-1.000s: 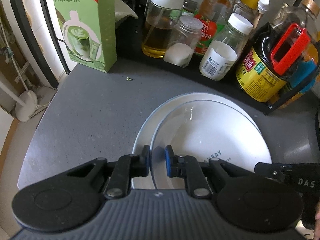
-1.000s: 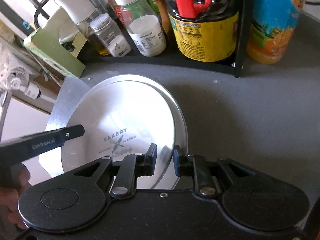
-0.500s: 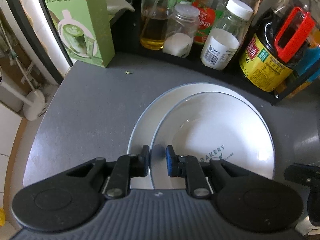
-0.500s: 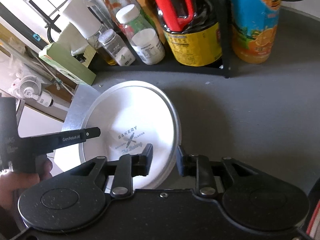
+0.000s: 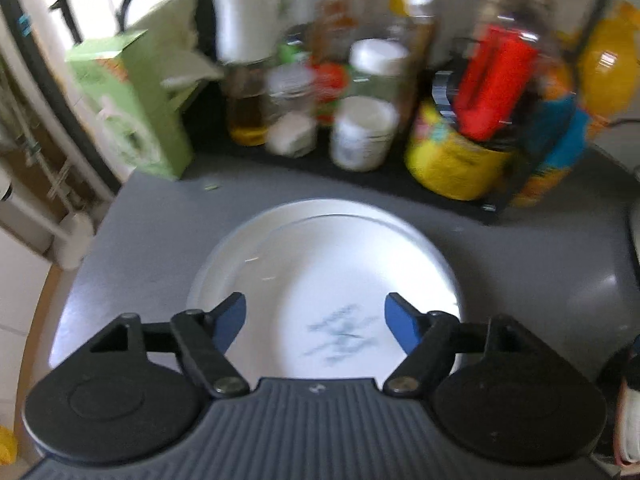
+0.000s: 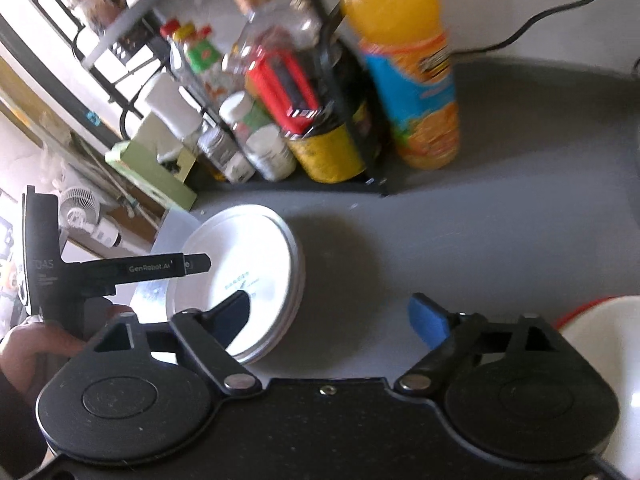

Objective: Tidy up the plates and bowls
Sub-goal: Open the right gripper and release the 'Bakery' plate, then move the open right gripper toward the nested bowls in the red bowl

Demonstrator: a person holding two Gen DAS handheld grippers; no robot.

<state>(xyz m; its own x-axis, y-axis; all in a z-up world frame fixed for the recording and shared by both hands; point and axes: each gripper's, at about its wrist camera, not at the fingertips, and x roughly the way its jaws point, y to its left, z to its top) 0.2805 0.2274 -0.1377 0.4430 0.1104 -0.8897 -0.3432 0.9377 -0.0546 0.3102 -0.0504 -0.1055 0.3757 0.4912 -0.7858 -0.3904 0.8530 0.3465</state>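
Resting stacked plates point(image 5: 332, 264) on counter point(image 6: 500, 240); both grippers' fingers just spread, empty.

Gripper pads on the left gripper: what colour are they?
Blue pads on black fingers, seen best in the left wrist view.

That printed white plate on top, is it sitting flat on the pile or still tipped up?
Flat. The printed white plate lies level on the stacked plates; both grippers, left gripper and right gripper, have just opened, nothing between them.
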